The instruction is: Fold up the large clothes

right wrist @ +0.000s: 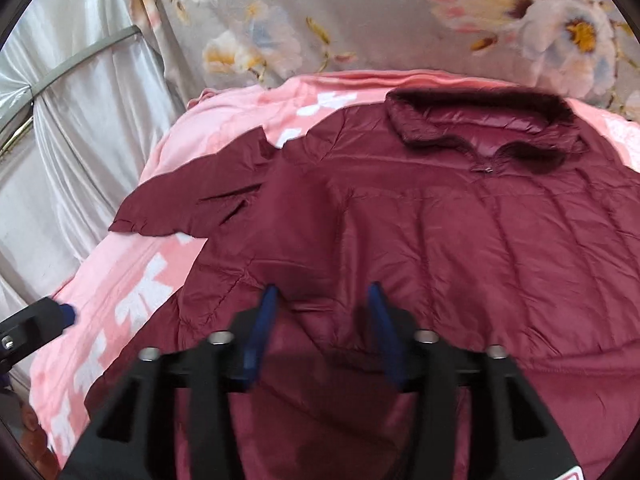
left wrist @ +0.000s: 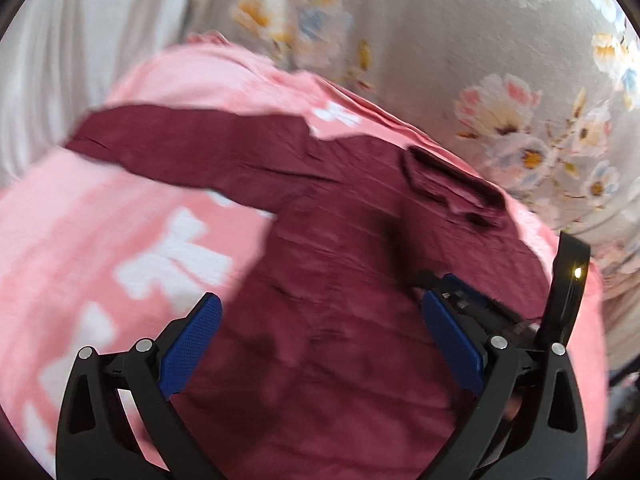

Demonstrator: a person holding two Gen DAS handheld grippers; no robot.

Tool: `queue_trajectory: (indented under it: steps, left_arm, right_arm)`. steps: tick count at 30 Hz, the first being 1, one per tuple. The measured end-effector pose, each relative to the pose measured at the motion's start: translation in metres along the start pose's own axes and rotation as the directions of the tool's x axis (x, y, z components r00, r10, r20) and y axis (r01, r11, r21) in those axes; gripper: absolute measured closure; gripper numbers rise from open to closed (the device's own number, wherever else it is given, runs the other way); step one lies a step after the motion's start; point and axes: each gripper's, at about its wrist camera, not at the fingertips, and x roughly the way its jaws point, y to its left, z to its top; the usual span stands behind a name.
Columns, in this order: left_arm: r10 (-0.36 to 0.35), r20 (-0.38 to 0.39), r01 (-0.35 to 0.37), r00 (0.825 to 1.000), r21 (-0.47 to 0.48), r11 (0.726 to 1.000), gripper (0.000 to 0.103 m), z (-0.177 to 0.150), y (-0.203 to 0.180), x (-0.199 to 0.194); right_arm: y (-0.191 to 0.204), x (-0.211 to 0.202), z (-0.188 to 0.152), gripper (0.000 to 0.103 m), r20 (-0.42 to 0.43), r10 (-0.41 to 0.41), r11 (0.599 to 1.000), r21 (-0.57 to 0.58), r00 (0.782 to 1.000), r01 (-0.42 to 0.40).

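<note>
A maroon padded jacket (left wrist: 340, 220) (right wrist: 440, 240) lies spread flat, front up, on a pink blanket (left wrist: 100, 220) (right wrist: 132, 288). Its collar (right wrist: 480, 120) is at the far end and the zip is closed. One sleeve (left wrist: 180, 140) (right wrist: 200, 192) stretches out to the left over the blanket. My left gripper (left wrist: 320, 300) hovers over the jacket's body, open wide and empty. My right gripper (right wrist: 323, 290) stands over the lower body with its jaws apart and only fabric below them. The left gripper's blue fingertip (right wrist: 68, 314) shows at the far left of the right wrist view.
A grey floral sheet (left wrist: 440, 20) (right wrist: 340, 12) rises behind the blanket. Silvery white cloth (right wrist: 80, 140) (left wrist: 60, 60) hangs along the left side. The pink blanket has white block patterns and drops off at its left edge.
</note>
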Motion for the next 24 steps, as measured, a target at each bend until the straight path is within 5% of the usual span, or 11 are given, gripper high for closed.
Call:
queue_trajectory:
  steps: [6, 10, 13, 17, 24]
  left_arm:
    - [-0.085, -0.096, 0.080, 0.992, -0.053, 0.995, 0.005, -0.004, -0.017, 0.054]
    - [-0.150, -0.190, 0.117, 0.970, -0.176, 0.978, 0.010, -0.008, -0.014, 0.101]
    - [-0.186, -0.191, 0.137, 0.964, -0.245, 0.960, 0.028, -0.007, -0.010, 0.113]
    - [-0.206, -0.191, 0.159, 0.960, -0.235, 0.959, 0.090, 0.005, -0.015, 0.117]
    - [-0.128, -0.077, 0.114, 0.989, -0.162, 0.980, 0.100, 0.039, -0.015, 0.108]
  right_arm:
    - [-0.038, -0.054, -0.016, 0.046, 0.086, -0.029, 0.994, 0.110, 0.996, 0.019]
    - [-0.094, -0.086, -0.034, 0.046, 0.108, -0.108, 0.963, 0.258, 0.988, 0.077]
    - [-0.141, -0.106, -0.047, 0.046, 0.119, -0.158, 0.919, 0.381, 0.980, 0.102]
    - [-0.196, -0.128, -0.053, 0.050, 0.145, -0.220, 0.851, 0.512, 0.965, 0.117]
    - [-0.251, -0.119, -0.042, 0.060, 0.158, -0.248, 0.773, 0.627, 0.956, 0.097]
